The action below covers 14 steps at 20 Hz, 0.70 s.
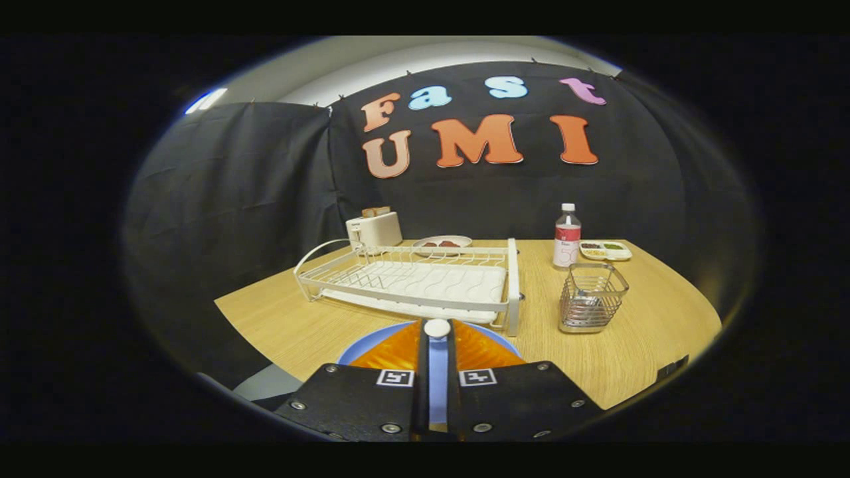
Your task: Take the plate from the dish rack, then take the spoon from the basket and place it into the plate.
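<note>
My gripper (437, 340) is shut on the spoon (437, 327). The spoon's white rounded end pokes out between the fingertips, and the rest of it is hidden by the fingers. Right under the fingers a light blue plate (372, 342) lies on the wooden table, just in front of the dish rack; the fingers cover most of it. The white wire dish rack (412, 282) stands beyond the plate with nothing in its slots. The metal wire basket (591, 297) stands to the right of the rack, ahead and right of the fingers.
A white toaster (374, 229) and a plate with food (442, 243) sit behind the rack. A water bottle (566, 236) and a small divided dish (605, 249) stand behind the basket. The table's (637, 358) front edge curves close on the right.
</note>
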Available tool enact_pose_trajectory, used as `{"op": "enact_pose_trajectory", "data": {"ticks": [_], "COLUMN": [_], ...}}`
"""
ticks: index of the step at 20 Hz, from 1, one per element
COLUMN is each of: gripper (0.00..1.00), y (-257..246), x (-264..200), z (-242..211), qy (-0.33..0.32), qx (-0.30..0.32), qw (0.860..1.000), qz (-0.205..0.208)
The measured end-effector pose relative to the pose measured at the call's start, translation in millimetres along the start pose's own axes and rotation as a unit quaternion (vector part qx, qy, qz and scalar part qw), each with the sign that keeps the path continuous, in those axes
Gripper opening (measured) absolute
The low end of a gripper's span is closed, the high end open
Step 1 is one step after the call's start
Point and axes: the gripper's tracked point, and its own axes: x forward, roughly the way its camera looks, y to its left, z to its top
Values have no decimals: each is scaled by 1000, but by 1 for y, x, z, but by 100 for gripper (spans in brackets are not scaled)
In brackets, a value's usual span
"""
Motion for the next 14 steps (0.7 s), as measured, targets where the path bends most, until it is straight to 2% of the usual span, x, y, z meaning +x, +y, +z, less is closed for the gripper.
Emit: {"op": "enact_pose_trajectory", "data": {"ticks": [9, 14], "gripper": [18, 27], "y": [-10, -15], "x": [-5, -5], "z": [-7, 9], "qy": [13, -9], "qx": [0, 16], "qw": [1000, 1000], "qz": [-15, -22]}}
